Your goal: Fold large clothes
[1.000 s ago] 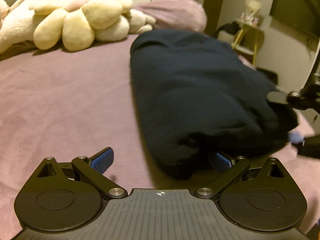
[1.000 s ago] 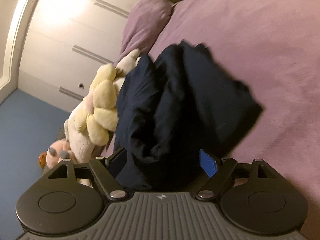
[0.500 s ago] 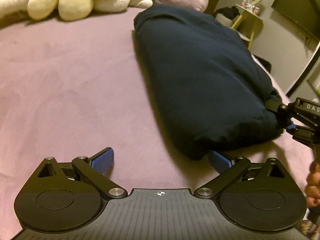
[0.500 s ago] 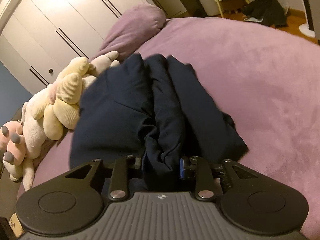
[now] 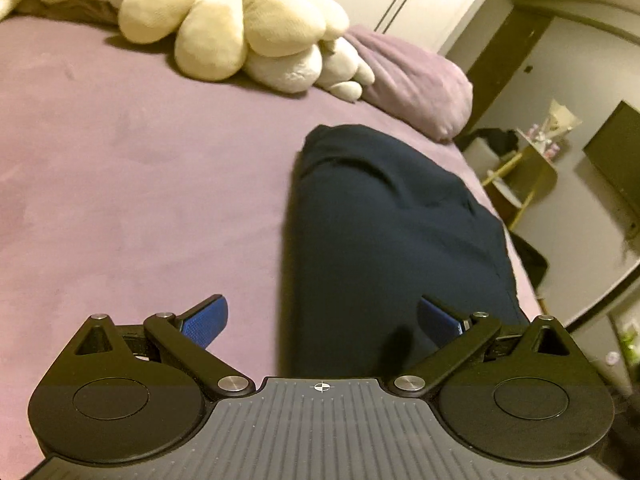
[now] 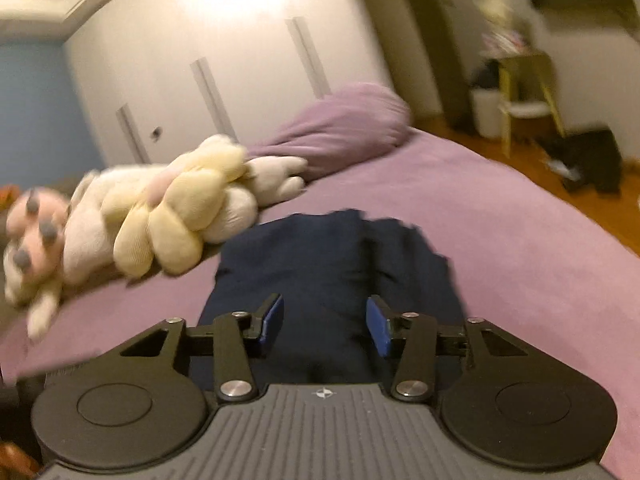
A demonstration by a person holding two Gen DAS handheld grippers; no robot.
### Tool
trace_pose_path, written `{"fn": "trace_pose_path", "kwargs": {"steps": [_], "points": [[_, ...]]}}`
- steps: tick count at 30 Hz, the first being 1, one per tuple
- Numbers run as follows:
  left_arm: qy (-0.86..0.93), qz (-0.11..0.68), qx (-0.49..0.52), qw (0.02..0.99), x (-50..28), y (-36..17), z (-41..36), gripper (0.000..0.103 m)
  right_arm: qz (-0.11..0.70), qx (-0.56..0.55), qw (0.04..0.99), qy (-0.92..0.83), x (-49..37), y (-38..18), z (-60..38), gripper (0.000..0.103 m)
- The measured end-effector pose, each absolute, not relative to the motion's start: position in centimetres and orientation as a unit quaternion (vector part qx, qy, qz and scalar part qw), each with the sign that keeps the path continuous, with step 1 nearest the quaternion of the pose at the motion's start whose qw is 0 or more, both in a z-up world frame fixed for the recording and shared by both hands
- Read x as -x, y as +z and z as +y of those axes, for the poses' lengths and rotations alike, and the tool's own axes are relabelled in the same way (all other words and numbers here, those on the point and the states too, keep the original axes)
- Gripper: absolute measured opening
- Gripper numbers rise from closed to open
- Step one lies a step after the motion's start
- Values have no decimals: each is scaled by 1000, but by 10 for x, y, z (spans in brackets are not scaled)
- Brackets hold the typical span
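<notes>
A dark navy garment (image 5: 384,240) lies folded in a long bundle on the purple bed (image 5: 140,184). My left gripper (image 5: 322,320) is open at its near end, its left pad (image 5: 204,322) over the bedspread and its right pad (image 5: 438,320) over the cloth. In the right wrist view the same garment (image 6: 324,264) lies just ahead. My right gripper (image 6: 326,324) is open above it, with nothing between the blue pads (image 6: 272,320). The view is blurred by motion.
Cream and pink plush toys (image 5: 240,28) (image 6: 160,216) and a purple pillow (image 5: 412,80) (image 6: 344,124) lie at the head of the bed. White wardrobe doors (image 6: 224,60) stand behind. A yellow stool (image 6: 524,88) and dark clothes (image 6: 588,160) are on the wooden floor right of the bed.
My right gripper has let go of the garment's edge and opened, and now hovers above the bundle. The left gripper has shifted and tilted up, staying open.
</notes>
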State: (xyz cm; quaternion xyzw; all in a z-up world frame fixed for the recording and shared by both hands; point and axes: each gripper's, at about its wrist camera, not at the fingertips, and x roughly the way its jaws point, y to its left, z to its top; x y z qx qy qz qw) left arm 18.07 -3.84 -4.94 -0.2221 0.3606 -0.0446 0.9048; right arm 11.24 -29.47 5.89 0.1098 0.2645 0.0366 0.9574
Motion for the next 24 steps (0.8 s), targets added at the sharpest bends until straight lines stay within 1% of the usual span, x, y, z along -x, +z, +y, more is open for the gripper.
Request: {"fn": "trace_pose_path", "kwargs": {"steps": [2,5,6,7,9,11,12,13,14,15,18,22,24], "points": [[-57,359,193,911,-186,-55,-57,103,272,-70,959,31,-129,43,-277,32],[-79,371,183,907,-194,-67,-67,103,291,-29,956,-2,-146,6,-275,33],[-83,372,193,904,-196,-69,-63,103,293,-16,956,-2,-147,-9,-278,38],[-88,373,204,901,-198,-71,-56,103,292,-2,956,-2,-145,-19,-280,38],[-108,376,226,892,-201,-70,-41,103,289,2,957,12,-143,-19,-283,39],[-134,373,241,886,-202,-69,-23,103,308,-44,950,35,-149,-5,-298,41],[-139,375,244,883,-205,-69,-14,103,316,-88,943,51,-149,6,-314,50],[-145,382,250,878,-211,-70,-6,103,319,-134,936,63,-150,14,-331,53],[-152,393,261,868,-217,-73,0,103,312,-181,930,68,-148,20,-350,53],[-161,405,283,854,-223,-78,5,103,307,-209,926,59,-149,24,-367,56],[-173,422,342,822,-243,-95,11,103,330,-271,904,11,-161,16,-419,56],[-178,436,394,789,-265,-115,8,103,399,-405,822,39,-190,-28,-466,56],[-179,439,419,774,-274,-123,7,101,412,-439,797,47,-202,-45,-472,55]]}}
